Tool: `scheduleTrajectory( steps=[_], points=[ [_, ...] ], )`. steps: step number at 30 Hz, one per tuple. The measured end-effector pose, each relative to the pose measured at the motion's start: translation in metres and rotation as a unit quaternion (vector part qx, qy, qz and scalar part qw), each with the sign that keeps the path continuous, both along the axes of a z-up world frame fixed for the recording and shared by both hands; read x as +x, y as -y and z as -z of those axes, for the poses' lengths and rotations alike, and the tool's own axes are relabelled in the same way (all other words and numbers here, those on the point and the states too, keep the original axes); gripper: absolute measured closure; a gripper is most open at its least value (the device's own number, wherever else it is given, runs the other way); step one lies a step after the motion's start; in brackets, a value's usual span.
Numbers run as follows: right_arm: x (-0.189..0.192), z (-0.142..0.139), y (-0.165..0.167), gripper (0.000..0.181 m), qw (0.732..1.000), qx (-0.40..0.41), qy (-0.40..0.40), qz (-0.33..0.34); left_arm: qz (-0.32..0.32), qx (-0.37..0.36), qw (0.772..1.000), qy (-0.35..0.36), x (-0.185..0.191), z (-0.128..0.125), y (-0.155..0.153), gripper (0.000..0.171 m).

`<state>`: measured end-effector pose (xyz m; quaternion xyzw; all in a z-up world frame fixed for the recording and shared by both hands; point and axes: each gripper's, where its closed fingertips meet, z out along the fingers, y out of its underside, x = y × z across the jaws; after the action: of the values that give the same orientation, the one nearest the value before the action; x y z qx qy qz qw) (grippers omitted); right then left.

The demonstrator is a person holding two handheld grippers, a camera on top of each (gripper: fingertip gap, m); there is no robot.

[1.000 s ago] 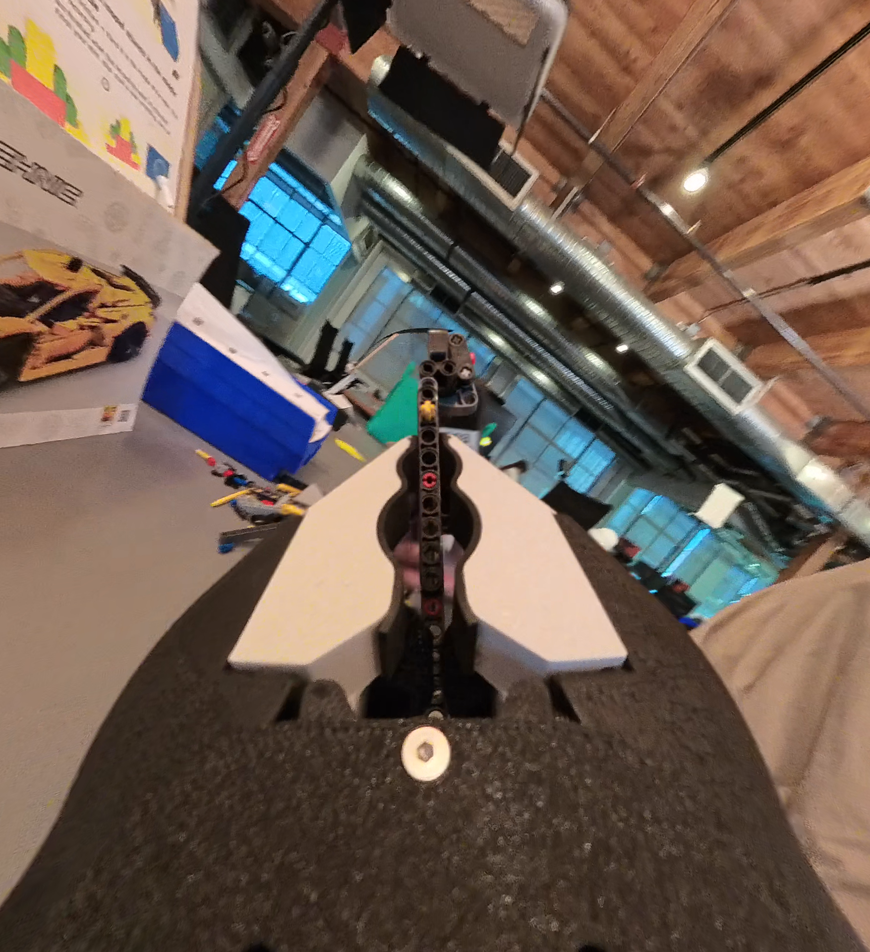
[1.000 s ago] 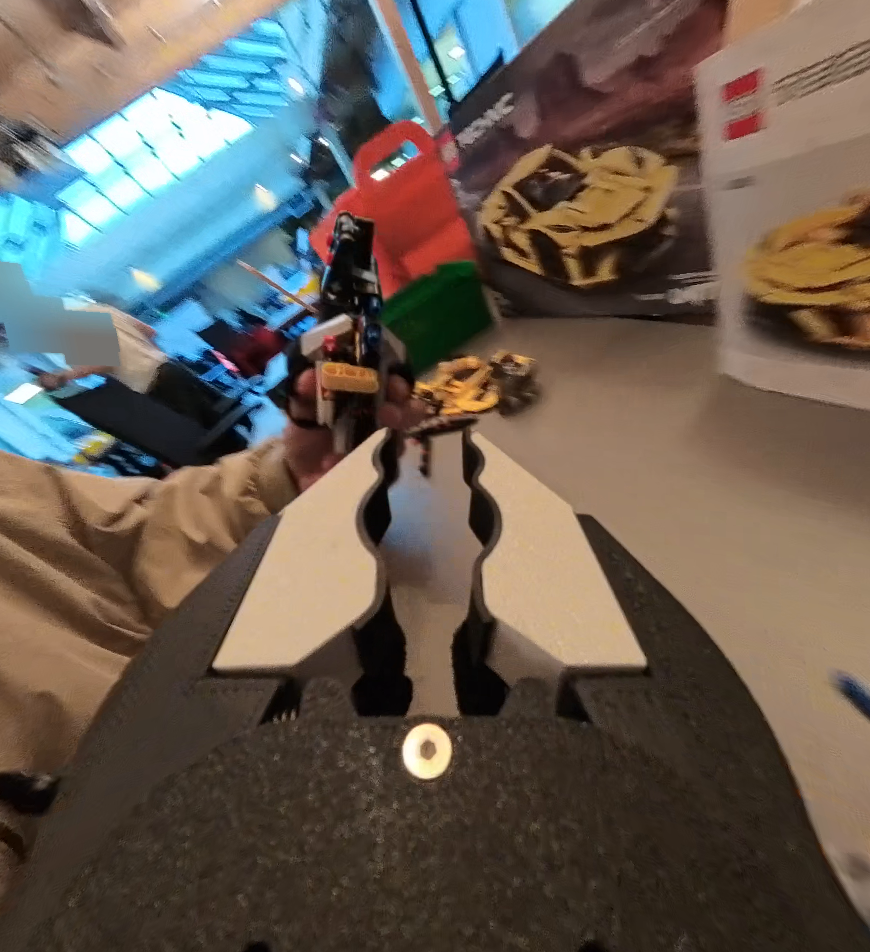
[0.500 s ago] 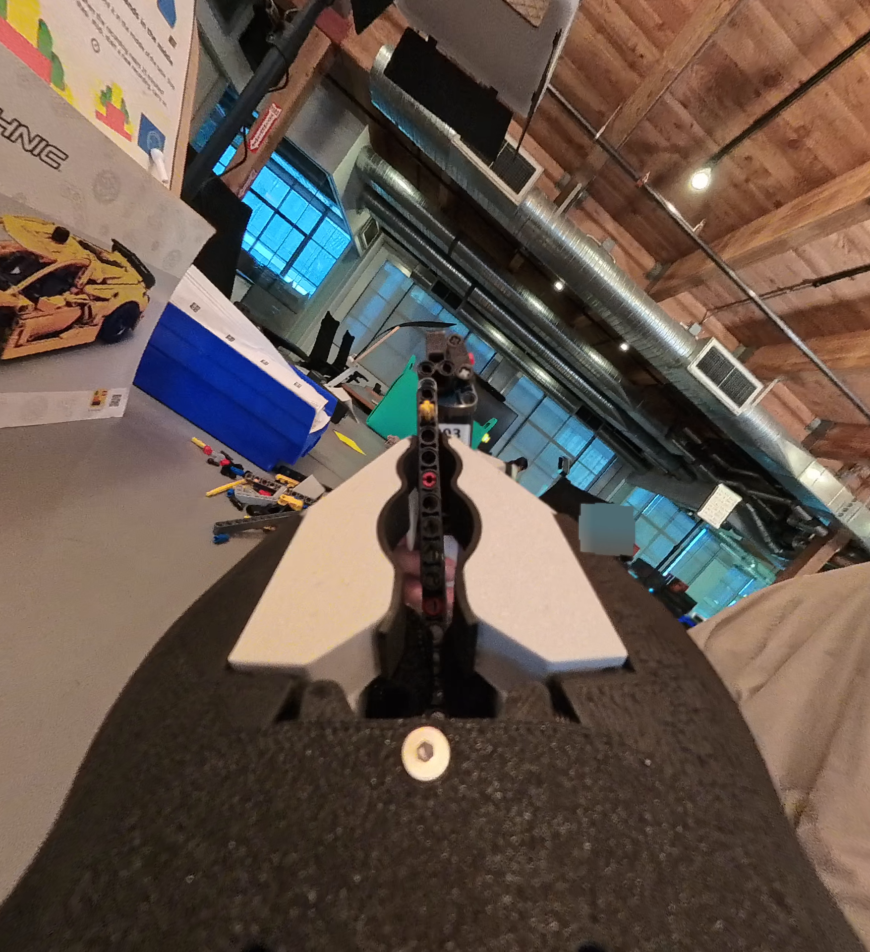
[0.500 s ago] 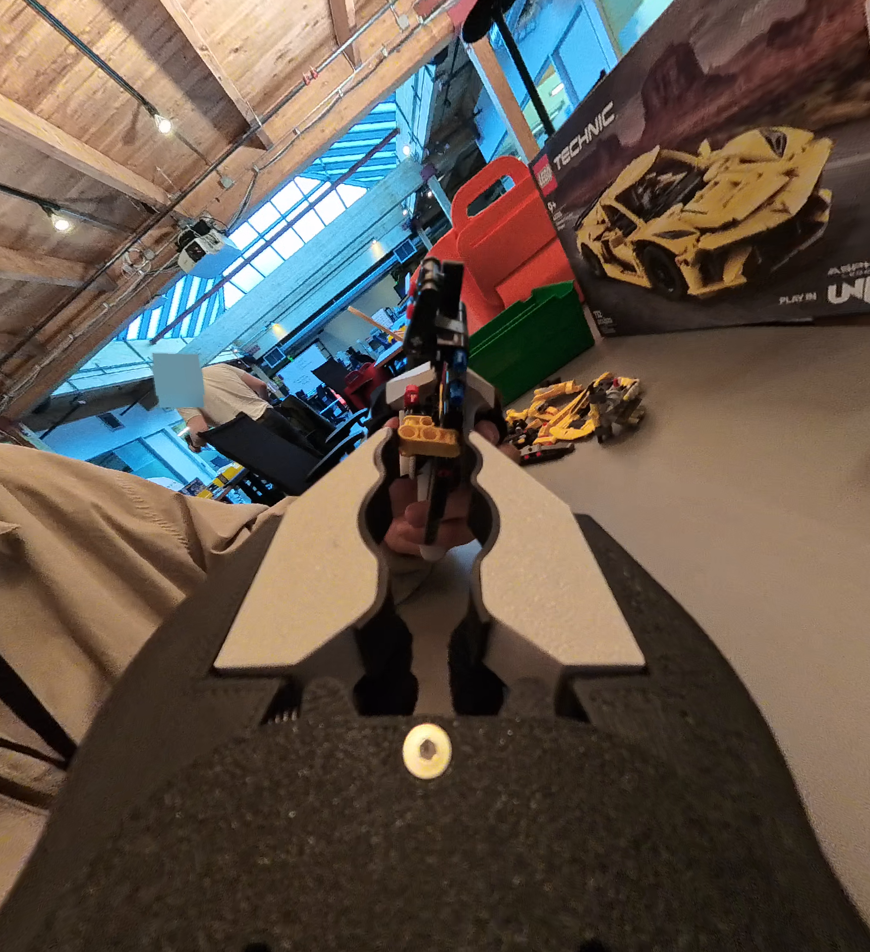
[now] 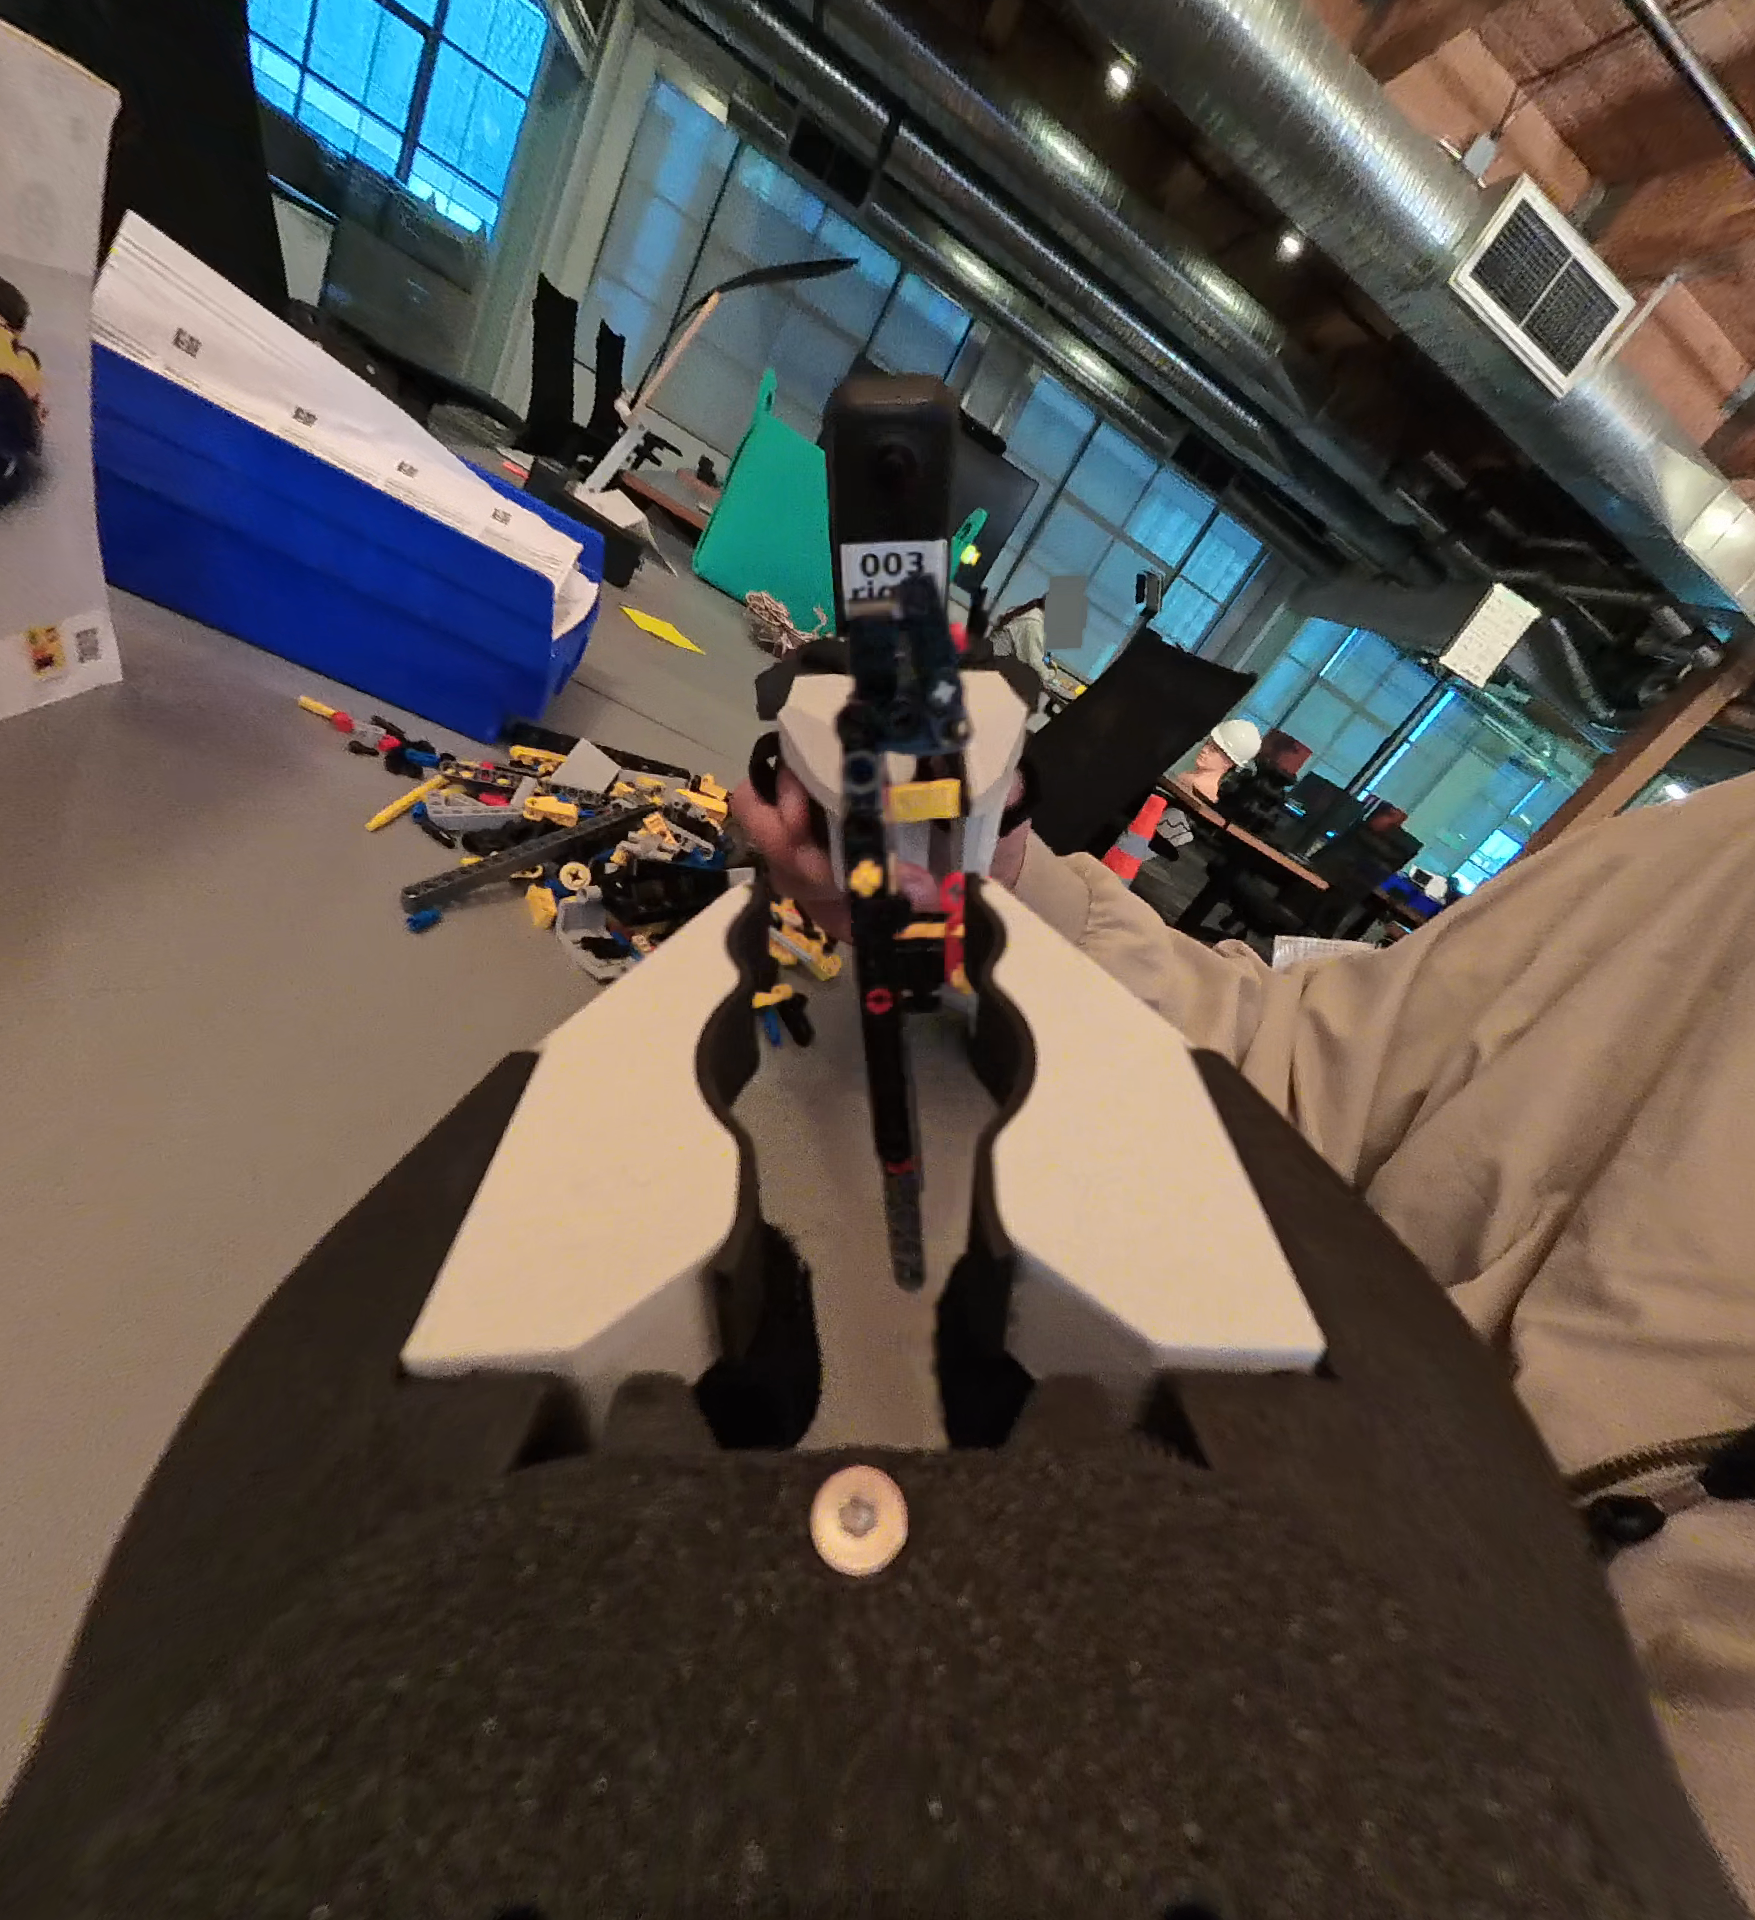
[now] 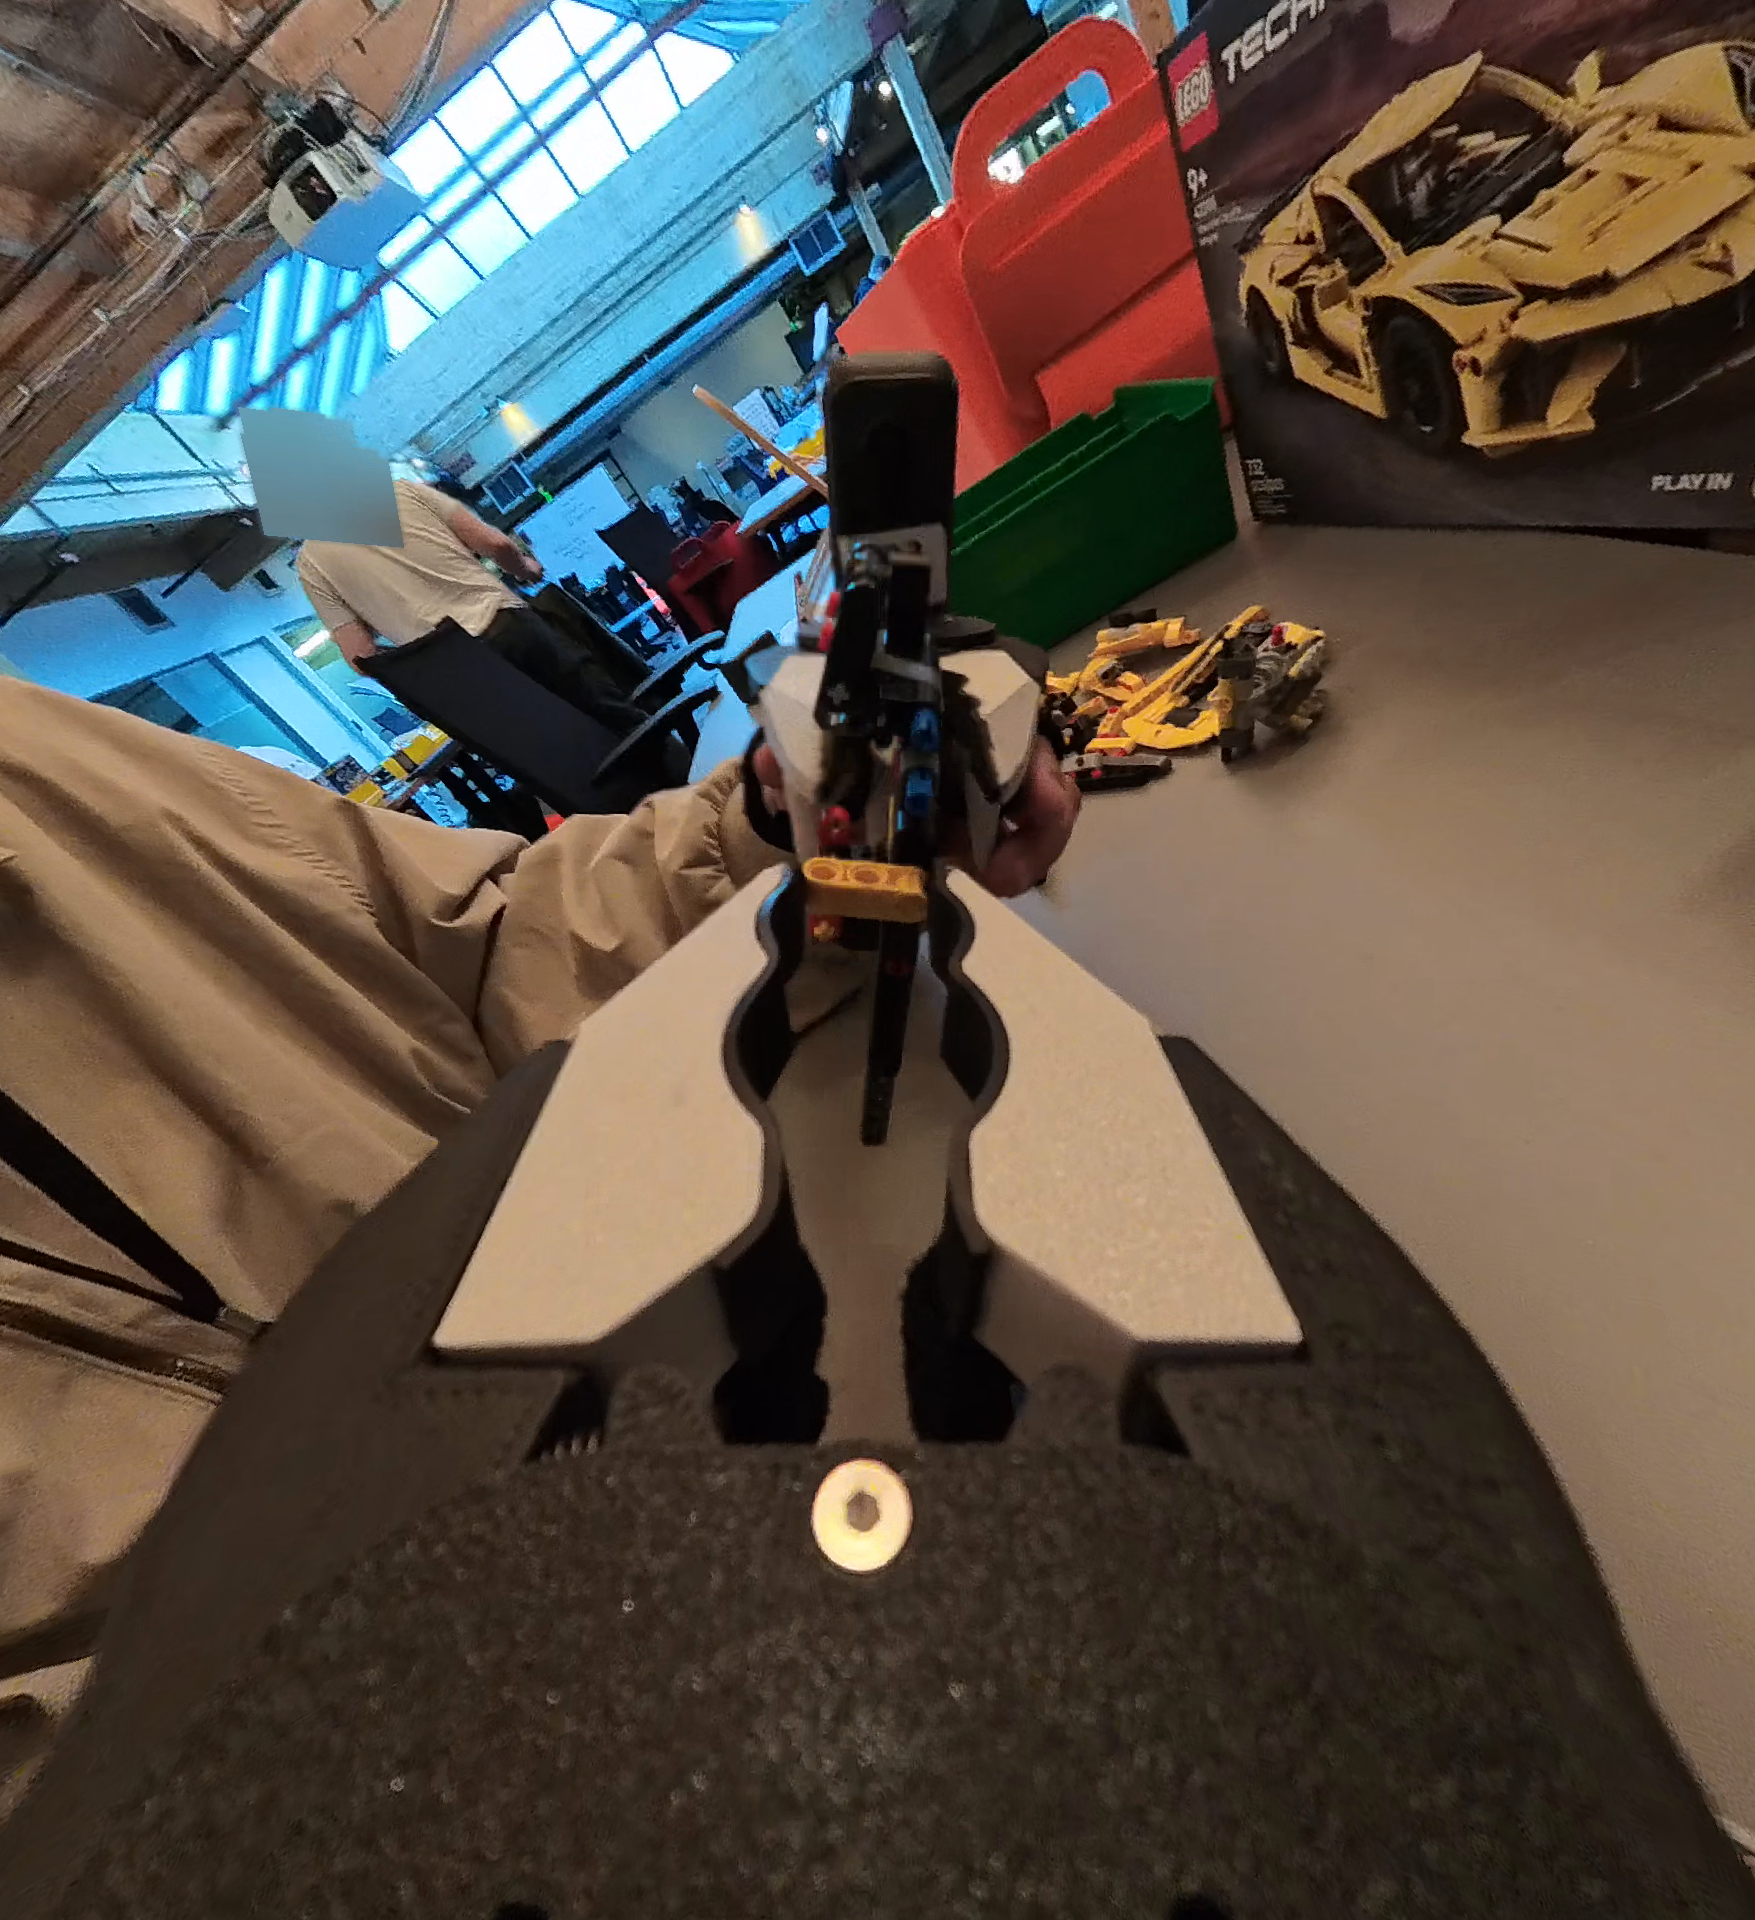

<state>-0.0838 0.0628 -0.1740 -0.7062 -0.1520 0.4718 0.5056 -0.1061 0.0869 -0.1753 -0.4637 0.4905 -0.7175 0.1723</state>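
Observation:
A slim toy-brick assembly (image 5: 883, 1039) of black beams with yellow, red and blue pieces hangs in the air between my two grippers, which face each other. My left gripper (image 5: 862, 894) is open, and the black beam runs down the gap without touching either finger. My right gripper (image 6: 860, 883) has its fingertips closed on the assembly's (image 6: 888, 997) yellow piece (image 6: 862, 883). It also shows ahead in the left wrist view (image 5: 904, 831), gripping the assembly. The left gripper shows ahead in the right wrist view (image 6: 894, 769), fingers spread.
A grey table (image 5: 177, 1039) carries a pile of loose pieces (image 5: 582, 831), a blue bin (image 5: 312, 520), a green bin (image 6: 1091, 520), a red carrier (image 6: 1049, 239), yellow built parts (image 6: 1195, 686) and a printed box (image 6: 1527, 260). A beige sleeve (image 5: 1475, 1039) lies at the right. Some 4 cm of space lies between my two pairs of fingers.
My left gripper has opened and let go of the black beam. My right gripper has come up to the assembly and now holds it. Both views have tilted down toward the table.

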Motion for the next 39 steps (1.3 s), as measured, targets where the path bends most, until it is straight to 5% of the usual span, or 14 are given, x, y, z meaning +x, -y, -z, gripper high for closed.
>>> scheduleTrajectory(
  steps=[6, 12, 24, 31, 34, 37, 39],
  points=[
    [-0.017, 0.009, -0.005, 0.159, 1.000, -0.017, -0.008, -0.020, 0.018, 0.018, 1.000, -0.015, 0.009, 0.011, 0.021, 0.136],
    [-0.021, 0.008, -0.009, 0.159, 1.000, 0.012, 0.009, -0.001, 0.004, -0.002, 1.000, -0.005, 0.012, 0.006, 0.015, 0.163],
    [-0.022, 0.005, -0.002, 0.159, 0.998, 0.040, 0.041, -0.018, 0.010, 0.065, 0.998, -0.009, 0.007, 0.003, 0.020, 0.164],
    [0.076, -0.025, 0.015, 0.159, 0.994, 0.061, -0.026, 0.089, -0.048, -0.002, 0.998, 0.032, -0.014, -0.021, -0.040, 0.165],
    [0.089, 0.023, 0.012, 0.159, 0.989, -0.041, 0.086, 0.110, -0.024, -0.054, 0.998, 0.030, -0.007, -0.017, -0.029, 0.165],
    [0.132, 0.105, 0.033, 0.158, 0.917, -0.163, 0.331, 0.150, -0.001, -0.080, 0.997, 0.013, -0.004, -0.010, -0.019, 0.165],
    [0.147, 0.126, 0.041, 0.158, 0.889, -0.195, 0.379, 0.165, 0.002, -0.080, 0.997, -0.001, -0.001, -0.006, -0.015, 0.165]
  ],
)
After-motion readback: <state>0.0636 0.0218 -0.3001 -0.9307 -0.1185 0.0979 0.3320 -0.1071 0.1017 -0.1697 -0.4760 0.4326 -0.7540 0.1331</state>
